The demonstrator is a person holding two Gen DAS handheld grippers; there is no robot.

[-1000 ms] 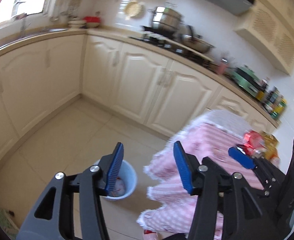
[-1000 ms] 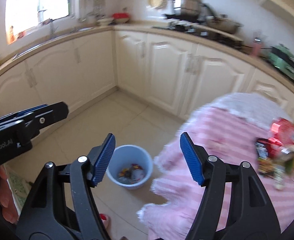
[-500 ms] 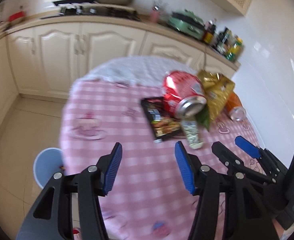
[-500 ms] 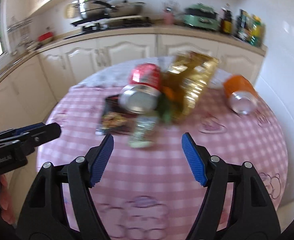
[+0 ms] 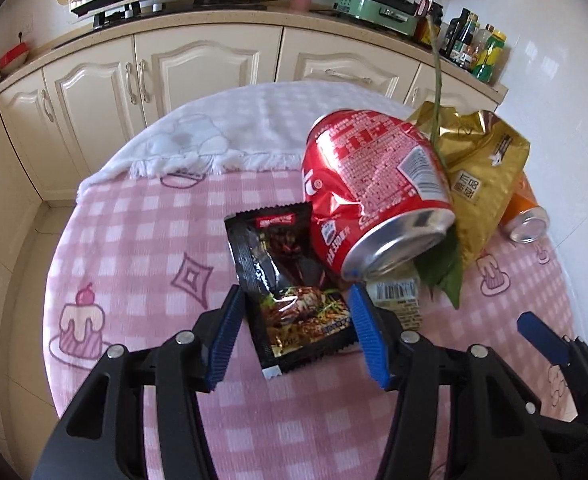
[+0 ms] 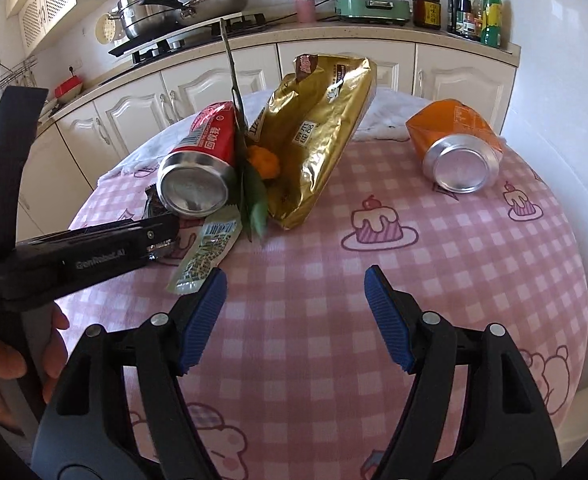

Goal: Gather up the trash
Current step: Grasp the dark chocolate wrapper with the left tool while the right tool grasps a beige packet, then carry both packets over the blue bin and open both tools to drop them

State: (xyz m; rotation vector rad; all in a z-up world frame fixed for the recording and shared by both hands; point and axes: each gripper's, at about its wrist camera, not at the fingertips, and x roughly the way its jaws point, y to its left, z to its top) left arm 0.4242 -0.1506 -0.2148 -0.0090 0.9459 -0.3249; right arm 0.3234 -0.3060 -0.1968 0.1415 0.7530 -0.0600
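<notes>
Swung from floor bin to table. Left gripper (image 5: pixel 296 330) fingers apart, straddling black snack packet (image 5: pixel 289 284), not pressing. Right gripper (image 6: pixel 294 312) wide, over bare pink checked tablecloth (image 6: pixel 474 280); crushed red can (image 5: pixel 374 192) beyond.

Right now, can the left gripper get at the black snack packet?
Probably yes. The left gripper is open, its pads flanking the black snack packet, which lies flat on the pink checked cloth. Only the packet's far end is tucked under the red can; the near end looks free.
</notes>
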